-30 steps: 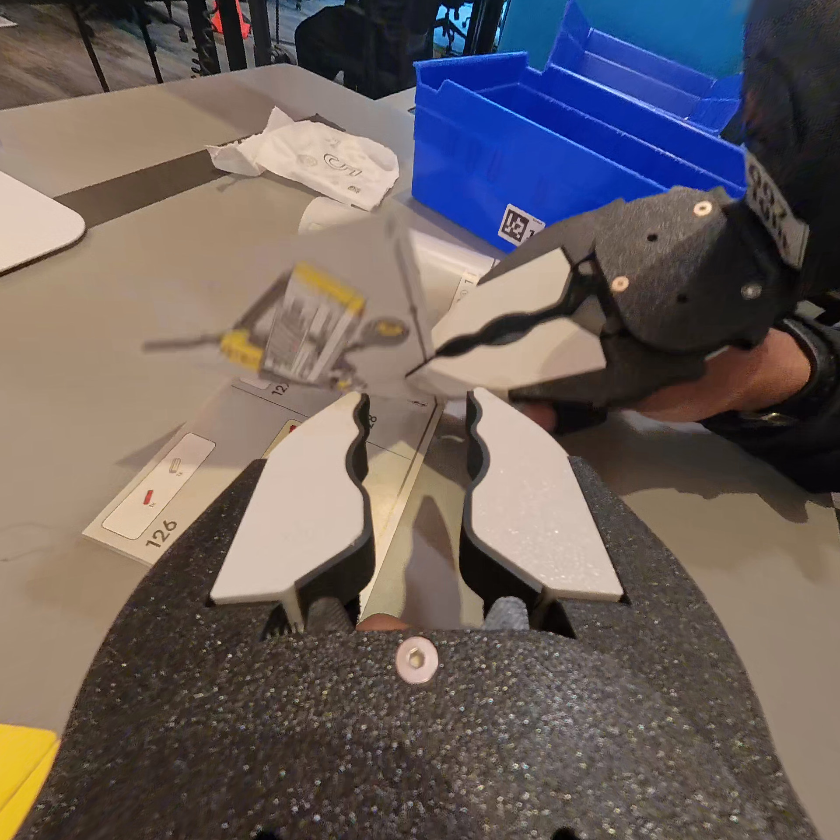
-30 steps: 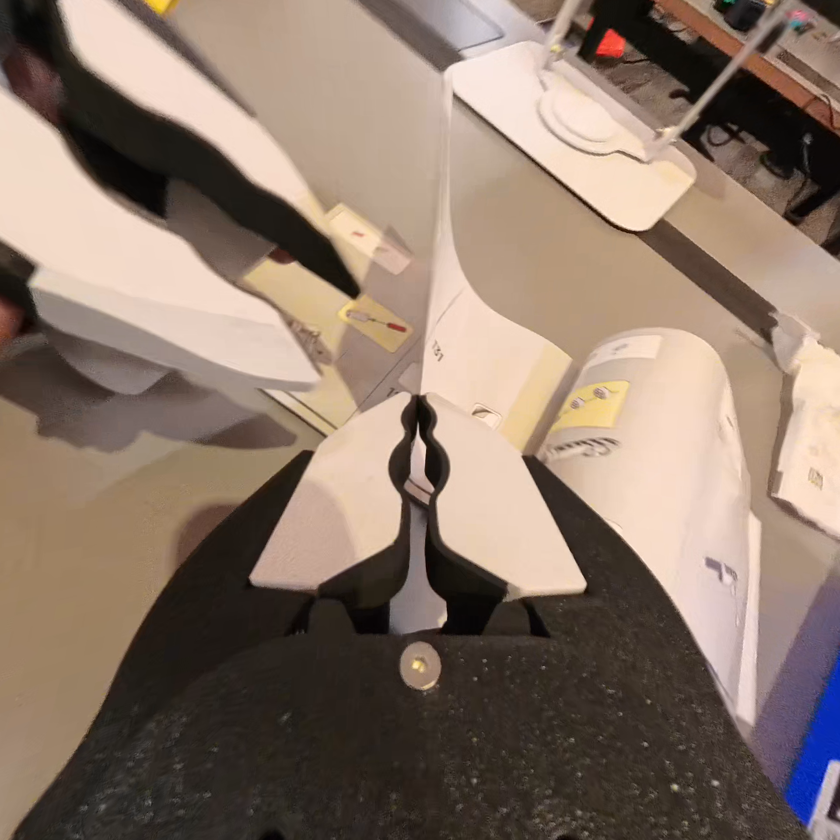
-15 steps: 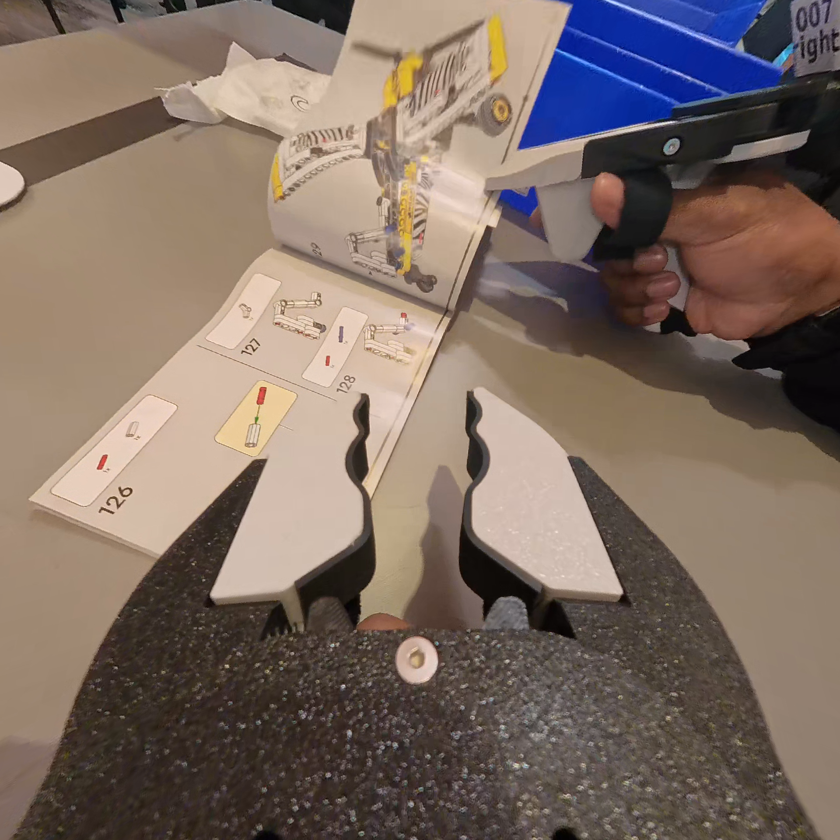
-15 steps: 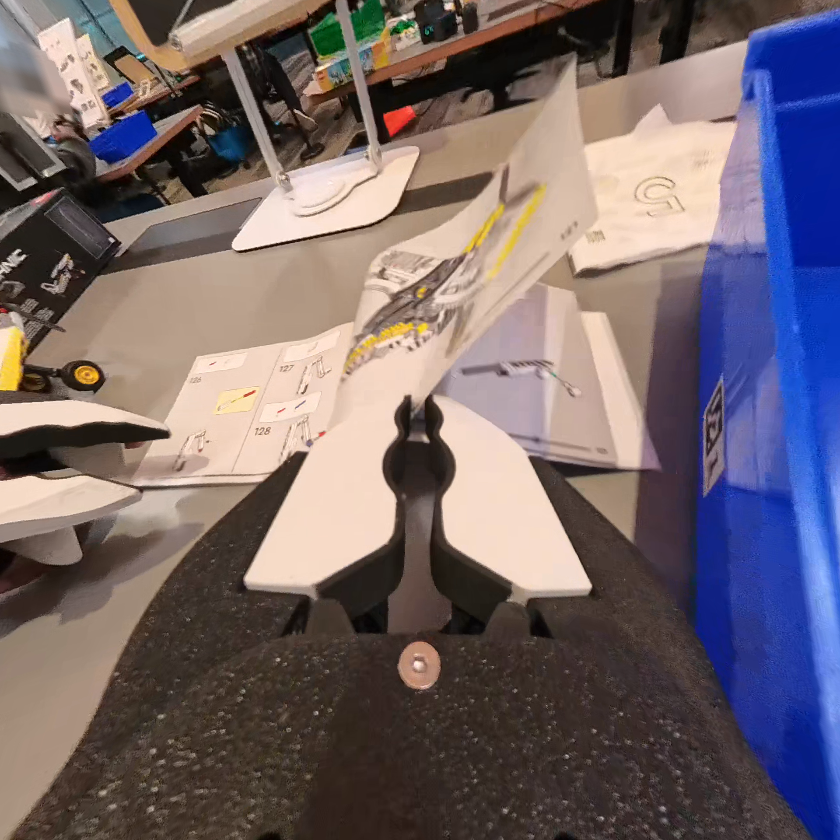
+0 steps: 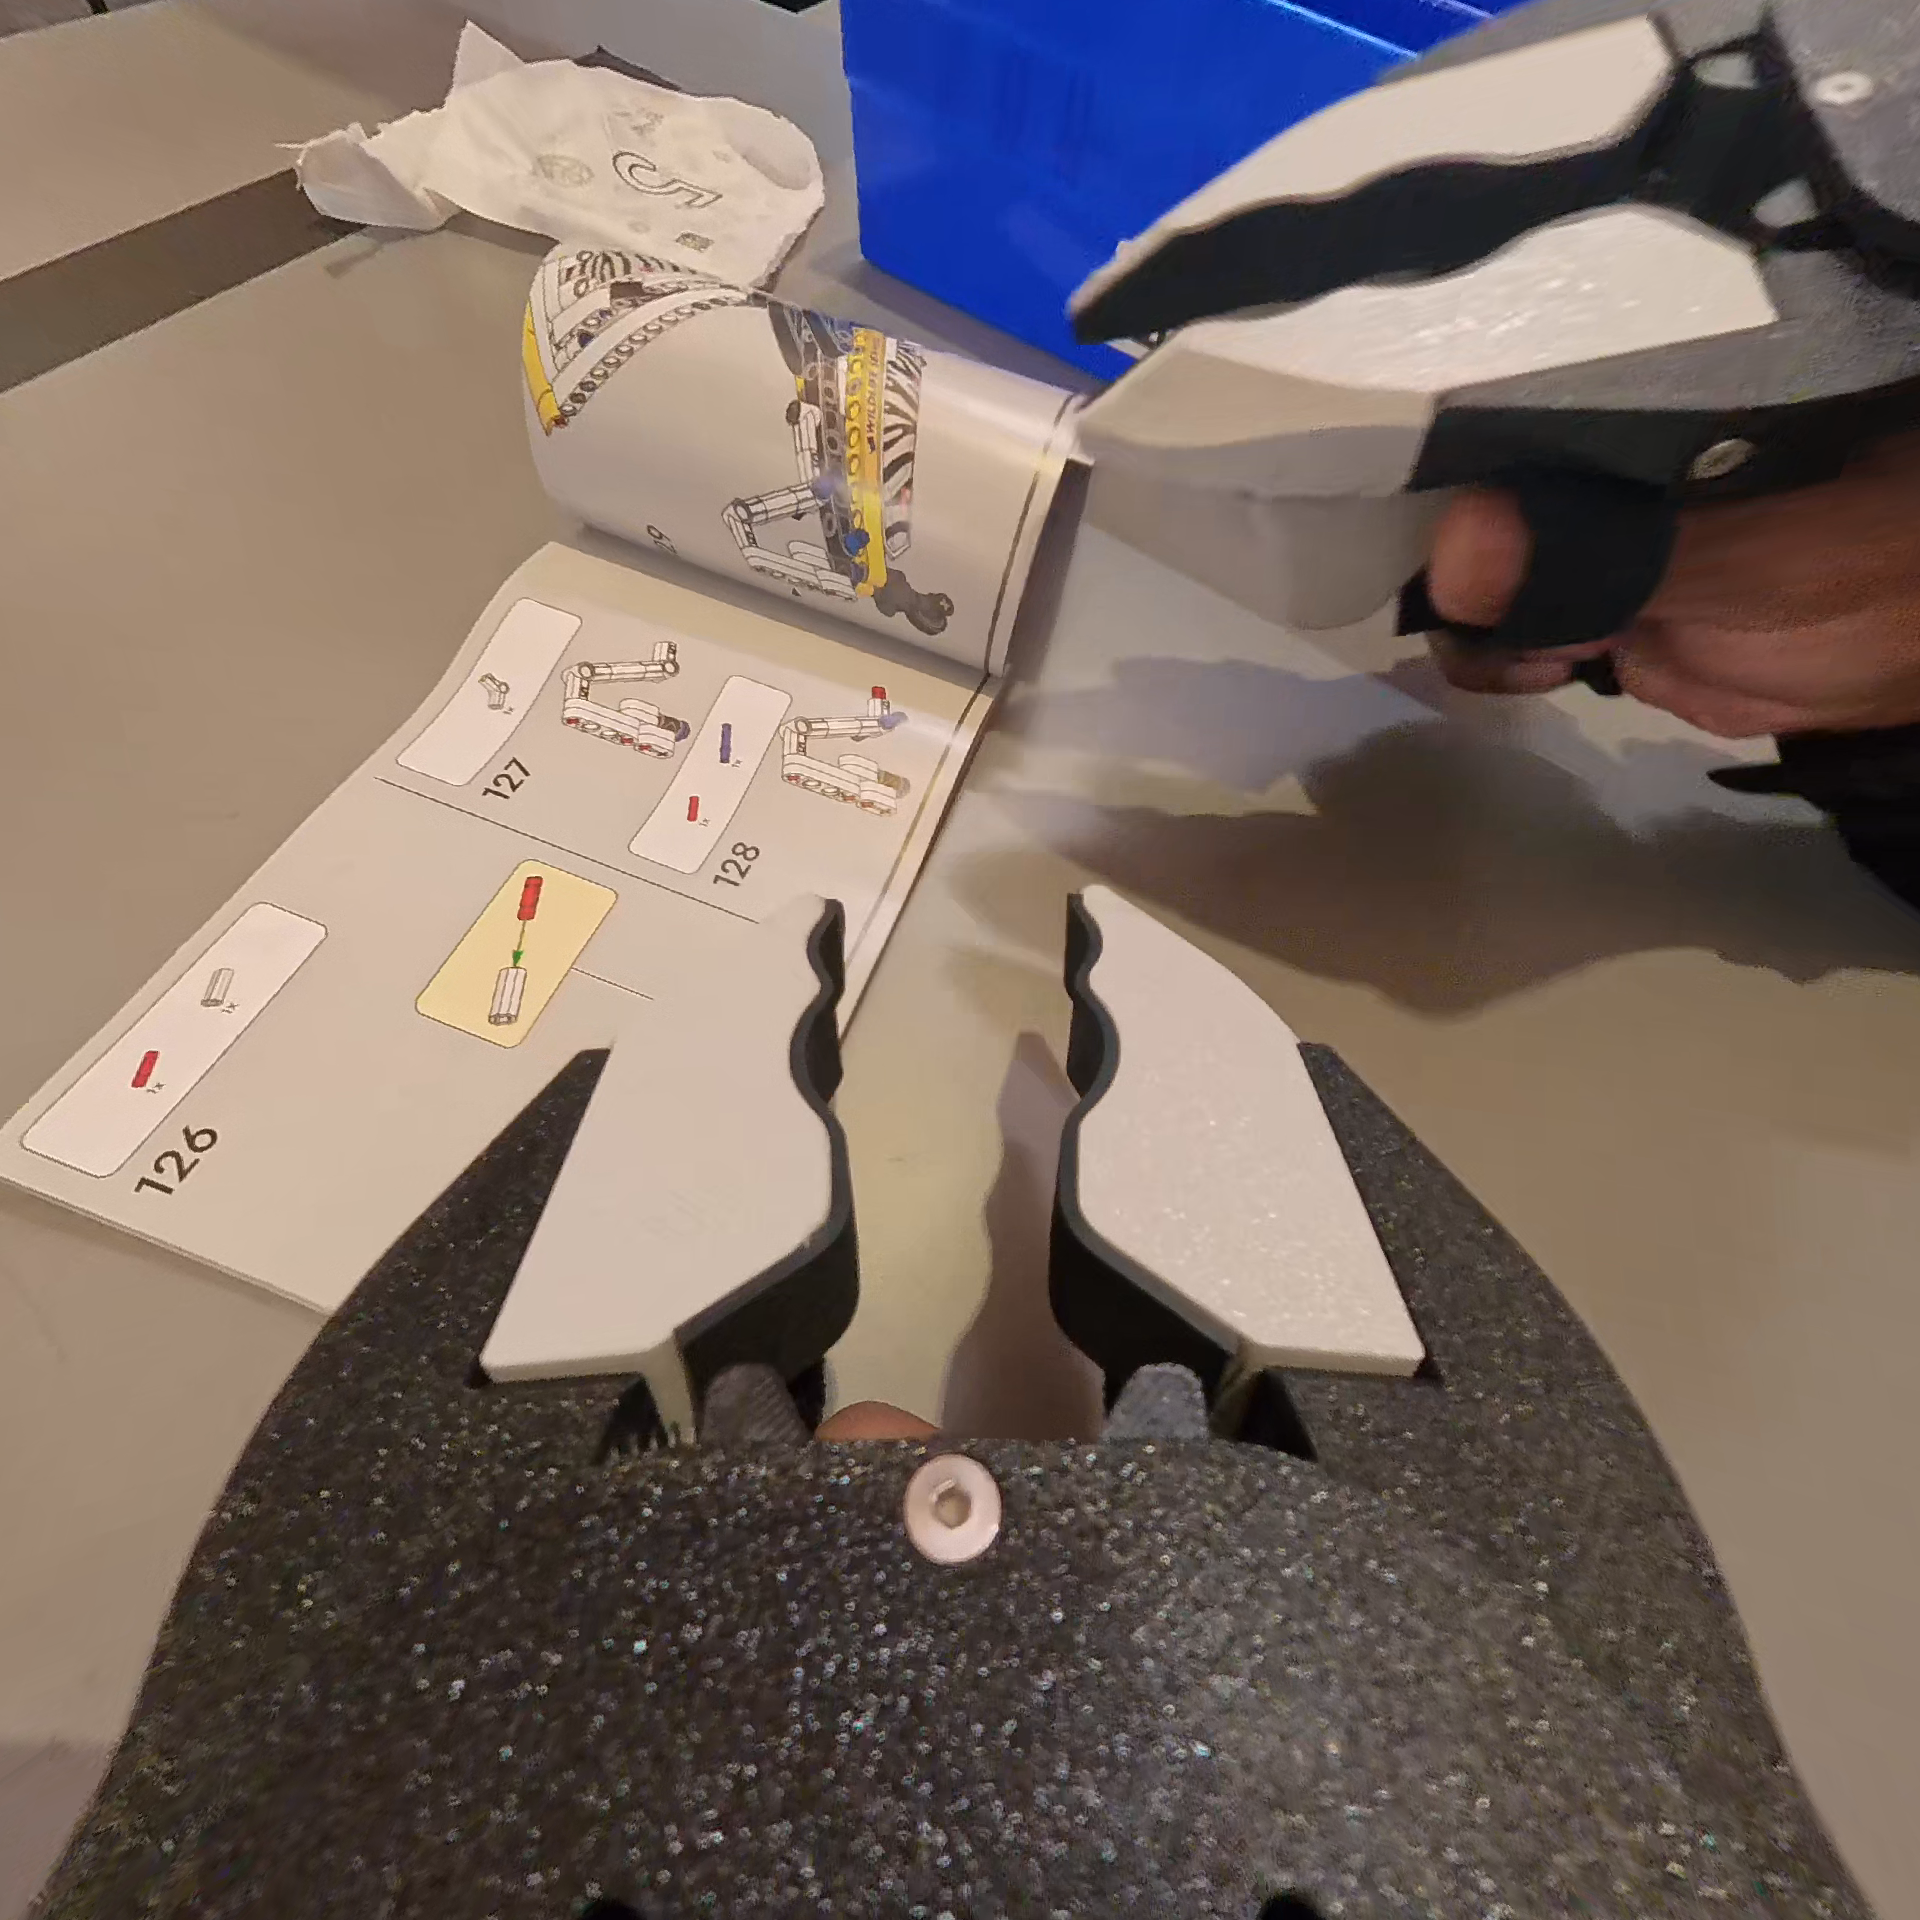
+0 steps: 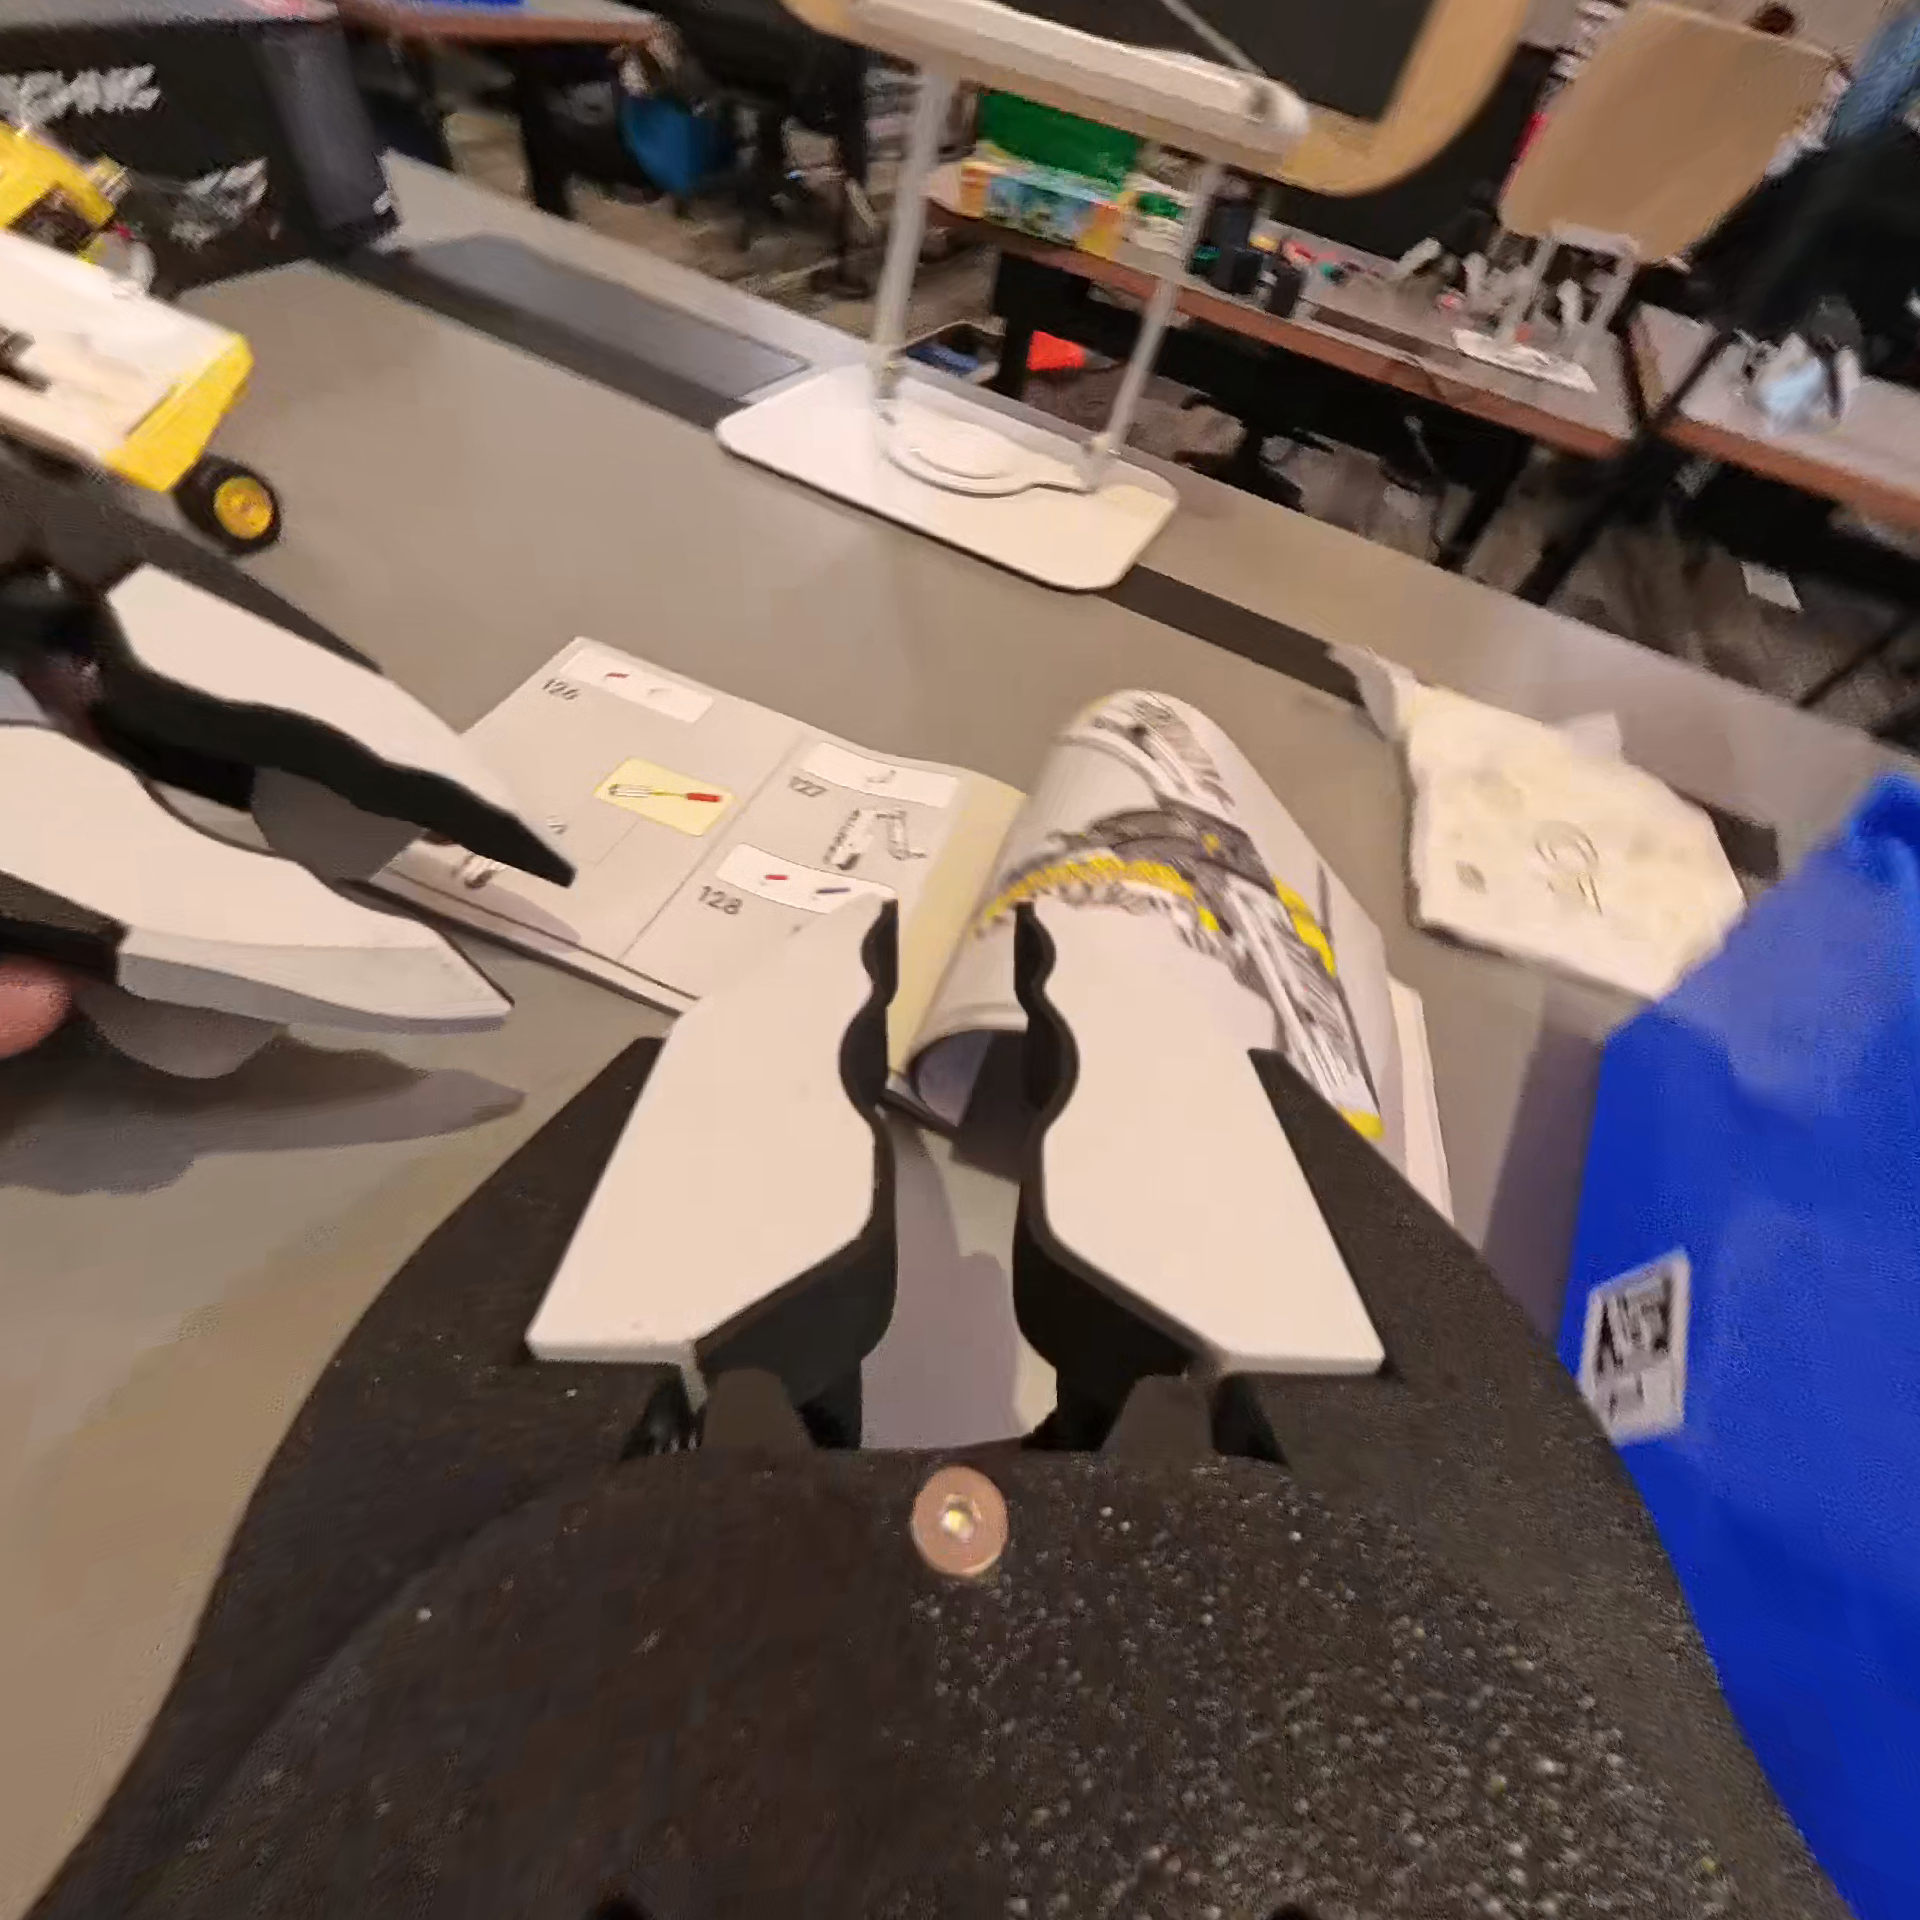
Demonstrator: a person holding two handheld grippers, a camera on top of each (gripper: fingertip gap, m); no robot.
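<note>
An open instruction booklet [image 5: 416,935] lies flat on the grey table [image 5: 1455,1143]. One of its pages [image 5: 748,436] stands curled over near the spine. My left gripper [image 5: 951,904] is open and empty, low over the booklet's near right edge. My right gripper [image 5: 1086,364] hovers just right of the curled page with its jaws parted, and nothing is between them. In the right wrist view my right gripper [image 6: 954,912] is open, with the curled page [image 6: 1164,852] just beyond its fingertips and untouched. My left gripper [image 6: 530,935] shows at the left over the booklet [image 6: 675,748].
A blue bin [image 5: 1039,156] stands behind the booklet and fills the right of the right wrist view [image 6: 1766,1247]. A crumpled white bag [image 5: 582,166] lies at the back. A white lamp base [image 6: 956,488] and a yellow toy vehicle [image 6: 156,416] sit farther off. Some 10 centimetres of space lies between my two pairs of fingers.
My right gripper was shut on a booklet page and swung it up and over. It has now opened and let the page go, and the page curls free. My left gripper stayed open.
</note>
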